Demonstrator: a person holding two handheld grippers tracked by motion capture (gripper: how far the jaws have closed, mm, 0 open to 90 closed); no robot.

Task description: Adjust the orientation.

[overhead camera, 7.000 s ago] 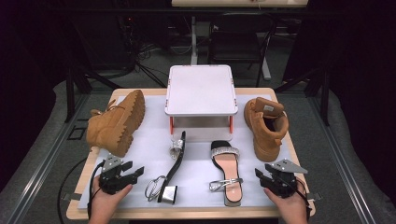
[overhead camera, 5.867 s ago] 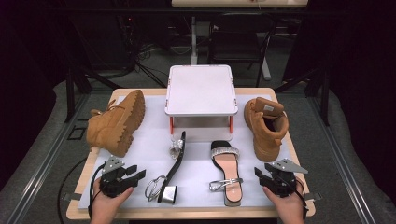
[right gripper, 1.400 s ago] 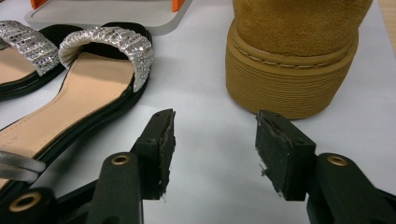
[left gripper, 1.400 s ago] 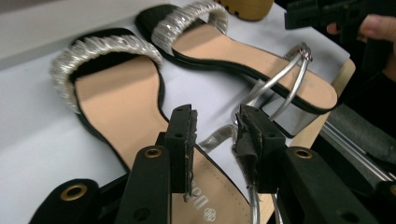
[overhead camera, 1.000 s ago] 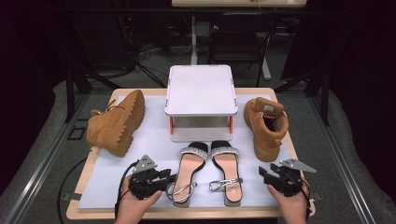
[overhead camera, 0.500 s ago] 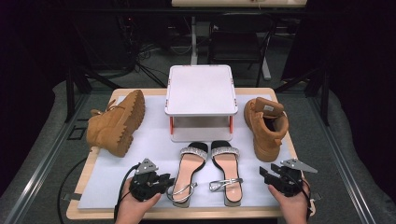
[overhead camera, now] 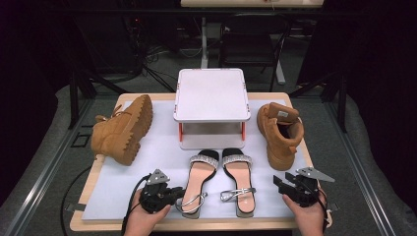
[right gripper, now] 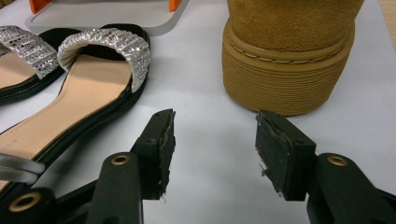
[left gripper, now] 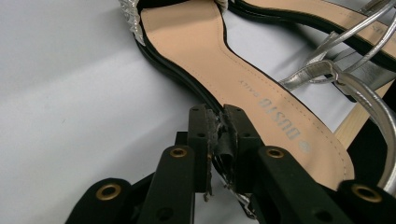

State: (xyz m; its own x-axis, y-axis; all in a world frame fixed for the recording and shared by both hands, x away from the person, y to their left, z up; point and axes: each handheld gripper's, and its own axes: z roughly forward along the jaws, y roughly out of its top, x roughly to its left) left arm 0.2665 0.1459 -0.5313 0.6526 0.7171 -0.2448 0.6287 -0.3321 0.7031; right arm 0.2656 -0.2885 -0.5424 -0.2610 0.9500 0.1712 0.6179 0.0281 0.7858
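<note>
Your left tool [overhead camera: 173, 192] had just been closing; its own view showed the jaws nearly together with nothing gripped, tips just beside the black edge of the left sandal [left gripper: 243, 88]. From above, that sandal [overhead camera: 197, 181] lay on the desk [overhead camera: 118, 196] beside its pair [overhead camera: 239, 179], both before the white stand [overhead camera: 211, 94]. Your right tool [right gripper: 212, 149] stood half open, empty, near the ribbed sole of a tan suede boot [right gripper: 287, 51]. Sandals: tan insoles, glittery toe bands, silver straps.
</note>
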